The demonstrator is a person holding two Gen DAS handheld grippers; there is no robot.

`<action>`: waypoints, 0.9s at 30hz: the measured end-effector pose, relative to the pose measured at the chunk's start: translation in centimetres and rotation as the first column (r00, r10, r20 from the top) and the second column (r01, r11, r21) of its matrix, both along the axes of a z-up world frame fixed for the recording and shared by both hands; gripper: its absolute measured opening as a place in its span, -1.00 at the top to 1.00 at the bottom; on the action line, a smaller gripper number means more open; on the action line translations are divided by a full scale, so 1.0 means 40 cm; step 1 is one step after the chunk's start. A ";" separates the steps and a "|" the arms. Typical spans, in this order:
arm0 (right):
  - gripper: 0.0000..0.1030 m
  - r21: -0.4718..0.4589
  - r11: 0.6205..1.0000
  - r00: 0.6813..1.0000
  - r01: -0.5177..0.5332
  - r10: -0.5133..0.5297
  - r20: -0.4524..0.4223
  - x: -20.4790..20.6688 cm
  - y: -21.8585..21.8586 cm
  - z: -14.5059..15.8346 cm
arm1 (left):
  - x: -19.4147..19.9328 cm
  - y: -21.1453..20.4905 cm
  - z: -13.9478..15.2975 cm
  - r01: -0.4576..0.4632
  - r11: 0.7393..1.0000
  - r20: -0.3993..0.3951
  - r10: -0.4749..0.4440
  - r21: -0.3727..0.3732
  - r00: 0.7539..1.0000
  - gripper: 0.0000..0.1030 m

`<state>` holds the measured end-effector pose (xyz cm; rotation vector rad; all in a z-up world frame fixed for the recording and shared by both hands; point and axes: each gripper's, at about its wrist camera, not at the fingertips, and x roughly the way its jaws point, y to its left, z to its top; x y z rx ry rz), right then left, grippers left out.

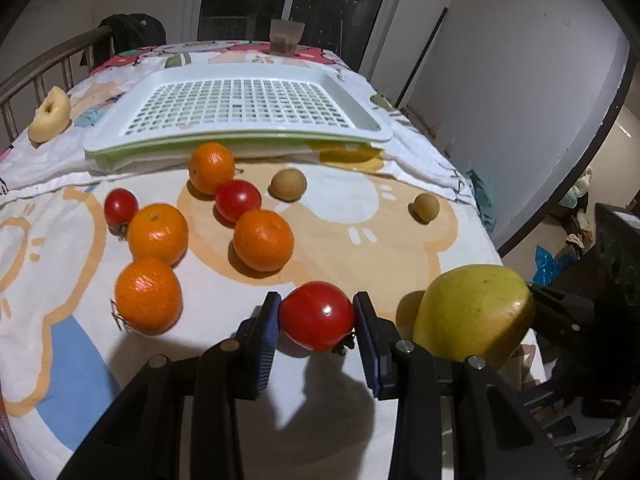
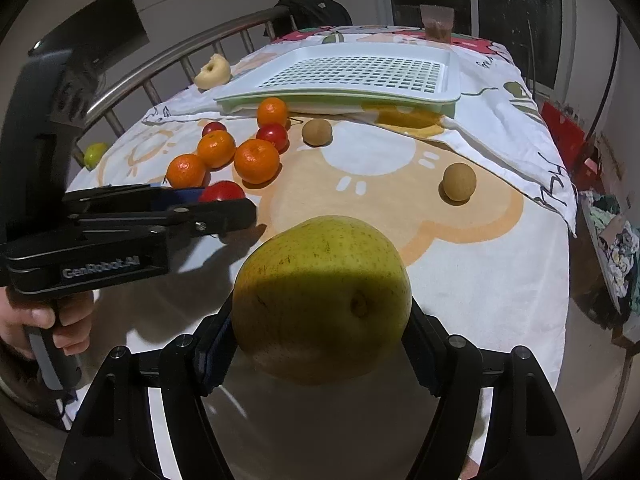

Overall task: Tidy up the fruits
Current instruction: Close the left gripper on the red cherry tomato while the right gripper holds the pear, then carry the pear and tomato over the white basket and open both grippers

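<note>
tray (image 1: pixel 240 136) behind oranges (image 1: pixel 158 234), tomato (image 1: pixel 316 316) left of pear (image 1: pixel 472 312)

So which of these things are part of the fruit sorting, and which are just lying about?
Part of the job:
- tomato in the left fingers
- pear in the right fingers
- oranges
- white tray

Just lying about:
- cup
- dark clothing on the railing

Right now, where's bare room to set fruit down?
The white tray is empty. Cloth is bare between the two brown fruits and the pear. It is crowded on the left, where oranges and tomatoes cluster.
</note>
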<state>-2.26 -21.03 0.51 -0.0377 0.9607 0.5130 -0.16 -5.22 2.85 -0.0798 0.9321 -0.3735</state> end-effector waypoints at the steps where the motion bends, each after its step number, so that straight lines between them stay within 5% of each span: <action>1: -0.40 0.001 1.000 1.000 0.004 -0.004 -0.001 0.002 -0.001 0.000 | 0.000 0.002 0.006 -0.002 1.000 0.007 0.002 0.000 1.000 0.25; 16: -0.40 0.021 0.999 0.993 0.028 -0.030 0.117 0.080 0.003 0.121 | 0.047 0.038 0.099 -0.085 0.994 0.145 0.074 0.073 0.987 0.25; 27: -0.40 0.063 0.995 0.982 0.082 -0.091 0.167 0.230 0.029 0.197 | 0.174 0.052 0.153 -0.147 0.983 0.200 0.124 0.108 0.972 0.25</action>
